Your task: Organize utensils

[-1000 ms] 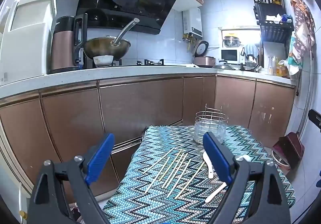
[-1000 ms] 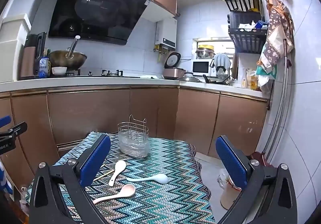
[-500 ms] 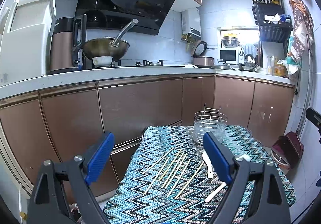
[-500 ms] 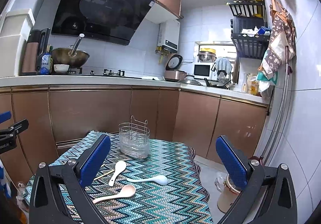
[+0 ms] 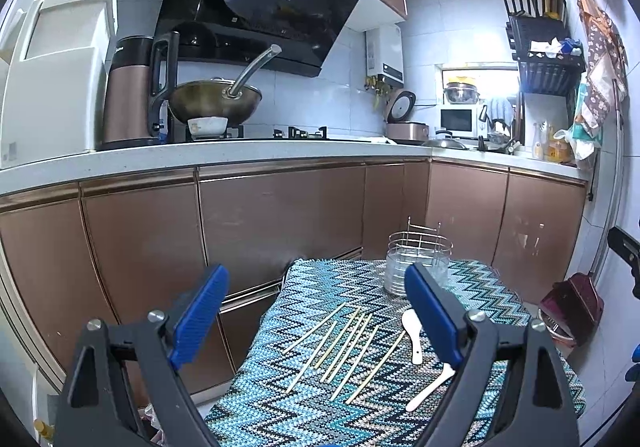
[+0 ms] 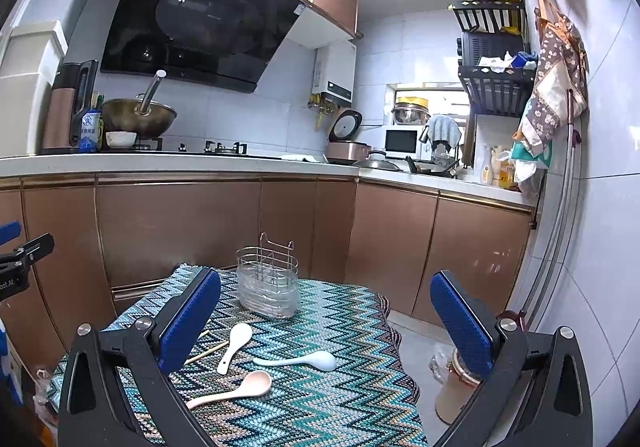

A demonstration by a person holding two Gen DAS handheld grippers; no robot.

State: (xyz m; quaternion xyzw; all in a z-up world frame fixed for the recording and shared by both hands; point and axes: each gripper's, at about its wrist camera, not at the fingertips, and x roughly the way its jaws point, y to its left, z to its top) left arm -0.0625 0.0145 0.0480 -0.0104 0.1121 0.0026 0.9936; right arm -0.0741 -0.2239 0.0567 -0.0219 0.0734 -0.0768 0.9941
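Seen from the left wrist, the left gripper [image 5: 316, 311] hangs above the table's [image 5: 360, 419] near-left edge, its blue pads spread wide with nothing between them. Chopsticks [image 5: 346, 349] lie loose in a fan across the middle of the cloth. A spoon [image 5: 413, 333] lies just right of them. The rack [image 5: 418, 263] stands upright by the far edge.

From the right wrist, the right gripper [image 6: 326, 321] is likewise fully spread and holds nothing, above the near edge. Three spoons [image 6: 298, 360] lie apart on the cloth, nearer than the rack [image 6: 268, 283], which stands toward the far edge. One chopstick [image 6: 206, 352] end shows beside the left pad.
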